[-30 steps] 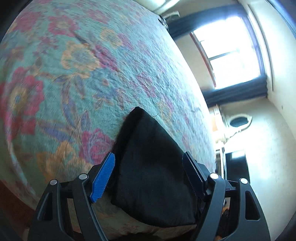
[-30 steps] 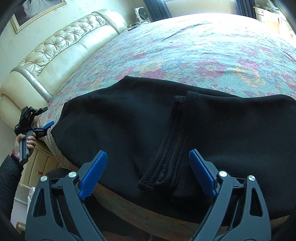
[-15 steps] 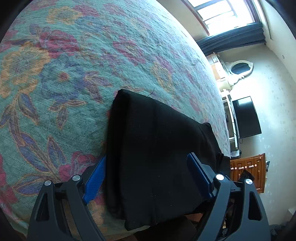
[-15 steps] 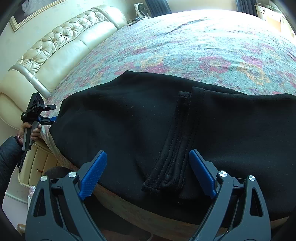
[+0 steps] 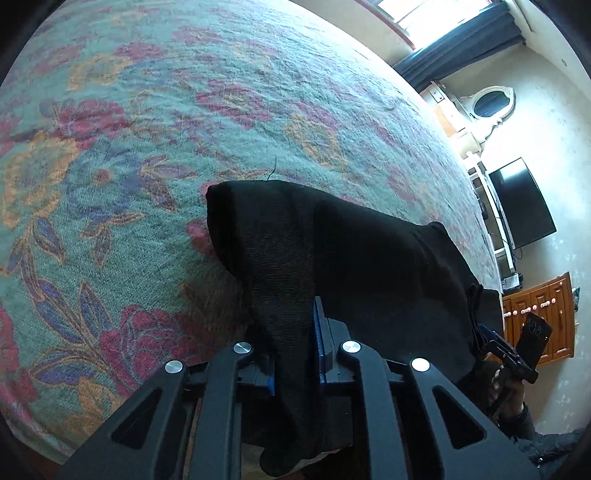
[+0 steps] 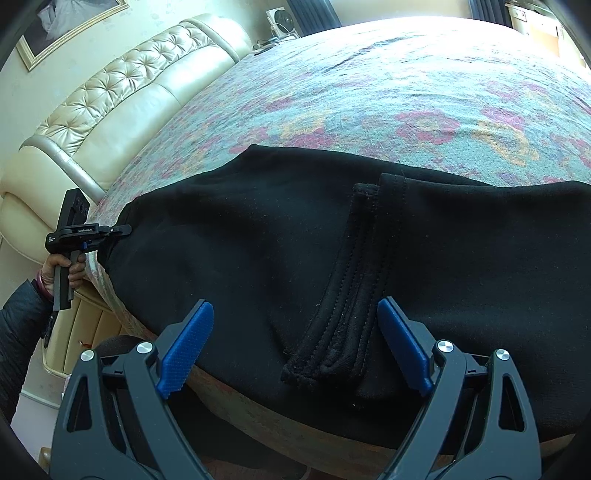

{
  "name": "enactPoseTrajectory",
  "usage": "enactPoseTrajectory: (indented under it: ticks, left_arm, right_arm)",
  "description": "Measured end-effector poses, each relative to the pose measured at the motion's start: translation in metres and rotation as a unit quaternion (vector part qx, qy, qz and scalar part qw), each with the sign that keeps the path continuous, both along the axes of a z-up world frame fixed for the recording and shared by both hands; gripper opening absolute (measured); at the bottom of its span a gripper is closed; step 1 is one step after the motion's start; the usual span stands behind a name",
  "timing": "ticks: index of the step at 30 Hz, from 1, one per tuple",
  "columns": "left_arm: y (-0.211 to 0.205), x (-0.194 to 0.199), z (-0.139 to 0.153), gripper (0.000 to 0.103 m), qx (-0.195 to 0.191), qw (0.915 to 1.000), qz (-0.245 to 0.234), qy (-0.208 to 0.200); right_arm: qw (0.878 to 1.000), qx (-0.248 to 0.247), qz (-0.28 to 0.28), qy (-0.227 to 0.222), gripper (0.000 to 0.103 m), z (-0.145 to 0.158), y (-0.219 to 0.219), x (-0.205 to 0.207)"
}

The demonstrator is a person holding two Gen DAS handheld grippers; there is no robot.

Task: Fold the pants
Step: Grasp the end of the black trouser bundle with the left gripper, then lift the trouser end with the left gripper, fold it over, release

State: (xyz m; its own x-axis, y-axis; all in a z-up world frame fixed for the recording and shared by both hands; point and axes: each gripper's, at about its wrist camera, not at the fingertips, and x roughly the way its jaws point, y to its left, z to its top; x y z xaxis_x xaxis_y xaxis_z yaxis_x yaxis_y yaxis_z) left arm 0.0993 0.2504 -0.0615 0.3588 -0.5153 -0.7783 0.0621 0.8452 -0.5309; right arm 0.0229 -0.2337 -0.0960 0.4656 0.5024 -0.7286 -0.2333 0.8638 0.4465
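Pants gripped at the bed's near edge

Black pants (image 6: 258, 240) lie along the near edge of the floral bed (image 6: 406, 92). Left tongs (image 5: 295, 347) have just been closing and now pinch the leg end. Right tongs (image 6: 295, 343) stand wide apart, straddling the waistband without pressing it.

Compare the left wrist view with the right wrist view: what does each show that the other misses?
Only the left wrist view: the left gripper up close, jaws just closed onto a corner of the black pants, plus a wall TV and a wooden cabinet.

Only the right wrist view: the right gripper open, jaws either side of the ribbed waistband without pressing it, plus the tufted cream headboard and a framed picture.

Both: the pants on the floral bedspread, and the opposite gripper in the distance.
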Motion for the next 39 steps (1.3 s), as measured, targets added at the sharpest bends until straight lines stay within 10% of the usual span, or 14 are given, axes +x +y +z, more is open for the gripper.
enactPoseTrajectory:
  ticks: [10,21,39]
  left_arm:
    - [-0.043,-0.011,0.082,0.014,-0.027,0.9972,0.005,-0.069]
    - [-0.183,-0.015,0.150,0.014,-0.037,0.9868,-0.101,-0.121]
    - [-0.408,-0.016,0.058,0.015,-0.013,0.9710,-0.227,-0.074]
  right_arm:
    - [0.999,0.020,-0.025,-0.008,0.091,0.011,-0.028,-0.010]
    - [0.997,0.044,-0.066,-0.021,0.091,0.027,-0.073,-0.029]
    - [0.978,0.157,-0.139,-0.013,0.091,0.026,-0.141,-0.048]
